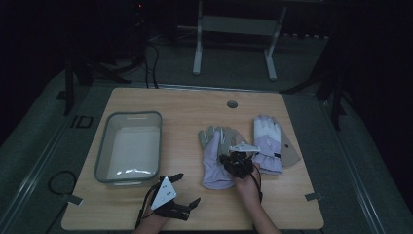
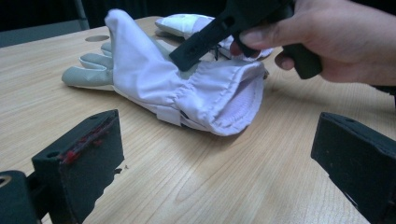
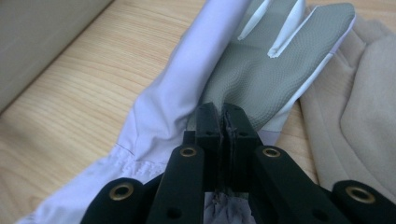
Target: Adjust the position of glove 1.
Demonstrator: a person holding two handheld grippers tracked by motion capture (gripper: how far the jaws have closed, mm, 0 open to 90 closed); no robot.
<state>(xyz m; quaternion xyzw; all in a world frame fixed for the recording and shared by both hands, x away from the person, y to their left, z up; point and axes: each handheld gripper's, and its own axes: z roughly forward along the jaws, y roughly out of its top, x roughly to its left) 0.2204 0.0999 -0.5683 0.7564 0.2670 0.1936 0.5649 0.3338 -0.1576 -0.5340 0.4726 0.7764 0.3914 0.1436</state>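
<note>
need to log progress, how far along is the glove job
Nothing looks finished: the grey tub holds no glove. In hand: the right claw is shut on the left glove near its cuff, which lies on the table. The left claw waits open. Left: likely moving that glove and the second glove, if the tub is the goal.

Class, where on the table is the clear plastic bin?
In the high view, the clear plastic bin sits on the wooden table's left side, left of the lavender glove.

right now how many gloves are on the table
2: a lavender and grey fabric glove under the right gripper, and a white and lavender padded glove lying on beige cloth to its right.
</note>
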